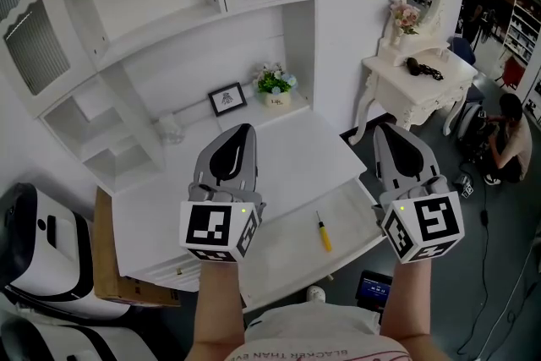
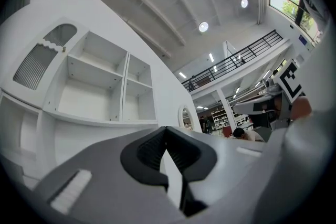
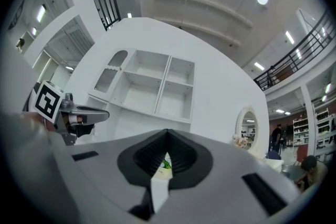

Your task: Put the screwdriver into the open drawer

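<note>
Screwdriver, short, with a yellow handle and a dark shaft (image 1: 323, 232): it lies flat on the floor of the pulled-out white drawer (image 1: 283, 249), right of the drawer's middle, handle toward the front edge and shaft pointing back toward the desk. Nothing touches it. The drawer stands open below the front edge of the white desk top (image 1: 287, 148). I hold both grippers above this area and well clear of the screwdriver, which shows in the head view in the gap between them, nearer the right one. My left gripper (image 1: 243, 131) has its jaws closed tip to tip with nothing between them; the left gripper view confirms this (image 2: 167, 129), showing only the white shelf unit (image 2: 100, 86) beyond the tips. My right gripper (image 1: 387, 129) is likewise fully closed and empty (image 3: 167, 132); through the narrow slit under its tips a bit of green shows far behind. At the back of the desk top stand a small black picture frame (image 1: 226, 98) and a green potted plant with flowers in a pale pot (image 1: 275, 86). To the right of the desk is a white dressing table with an oval mirror (image 1: 414, 72), and beyond it a person crouches on the floor (image 1: 507, 139).
</note>
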`<state>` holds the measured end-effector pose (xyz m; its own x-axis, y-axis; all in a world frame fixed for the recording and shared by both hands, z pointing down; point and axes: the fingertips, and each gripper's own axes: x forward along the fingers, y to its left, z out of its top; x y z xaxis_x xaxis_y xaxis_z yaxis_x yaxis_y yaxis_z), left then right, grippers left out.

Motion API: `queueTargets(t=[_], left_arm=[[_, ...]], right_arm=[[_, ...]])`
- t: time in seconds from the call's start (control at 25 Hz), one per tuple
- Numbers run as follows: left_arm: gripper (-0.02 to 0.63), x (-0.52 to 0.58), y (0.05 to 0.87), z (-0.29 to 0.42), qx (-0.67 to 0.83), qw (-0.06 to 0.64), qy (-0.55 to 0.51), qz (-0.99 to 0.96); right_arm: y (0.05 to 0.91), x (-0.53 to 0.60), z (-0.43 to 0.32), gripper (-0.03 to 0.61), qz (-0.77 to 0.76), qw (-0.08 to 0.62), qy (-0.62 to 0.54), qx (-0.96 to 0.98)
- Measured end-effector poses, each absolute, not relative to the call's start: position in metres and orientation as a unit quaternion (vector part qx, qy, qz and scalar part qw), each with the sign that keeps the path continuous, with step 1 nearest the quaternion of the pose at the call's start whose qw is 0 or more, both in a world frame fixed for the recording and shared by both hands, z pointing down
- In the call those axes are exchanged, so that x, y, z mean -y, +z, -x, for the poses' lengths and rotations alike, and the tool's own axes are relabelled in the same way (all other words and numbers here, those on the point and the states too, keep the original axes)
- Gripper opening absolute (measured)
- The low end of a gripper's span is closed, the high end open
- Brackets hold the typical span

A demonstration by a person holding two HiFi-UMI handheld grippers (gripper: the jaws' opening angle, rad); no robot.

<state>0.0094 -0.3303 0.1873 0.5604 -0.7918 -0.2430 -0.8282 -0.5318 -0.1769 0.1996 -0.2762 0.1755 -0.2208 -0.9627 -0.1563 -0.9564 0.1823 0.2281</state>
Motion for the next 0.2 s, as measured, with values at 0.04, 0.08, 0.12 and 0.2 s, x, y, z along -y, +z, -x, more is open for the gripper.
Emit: queueTargets(t=[0.04,0.08,0.12,0.2], left_arm=[[0.009,0.3304,0.1882,-0.0084,-0.464,0.133,0.07,0.873],[0.009,0.3306,0.1891,-0.0077,-0.464,0.13,0.072,0.873],[0.009,0.331,0.19,-0.0071,-0.464,0.128,0.074,0.873],[0.009,0.3319,0.1916,-0.006,-0.465,0.126,0.075,0.873]], right_arm=[[0.1769,0.2763,-0.1982,0.006,-0.623,0.012,-0.139,0.77],[0.1786,0.2766,-0.1974,0.006,-0.622,0.013,-0.139,0.77],[0.1801,0.2771,-0.1968,0.006,-0.622,0.013,-0.139,0.771],[0.1824,0.2779,-0.1957,0.006,-0.621,0.014,-0.138,0.771]])
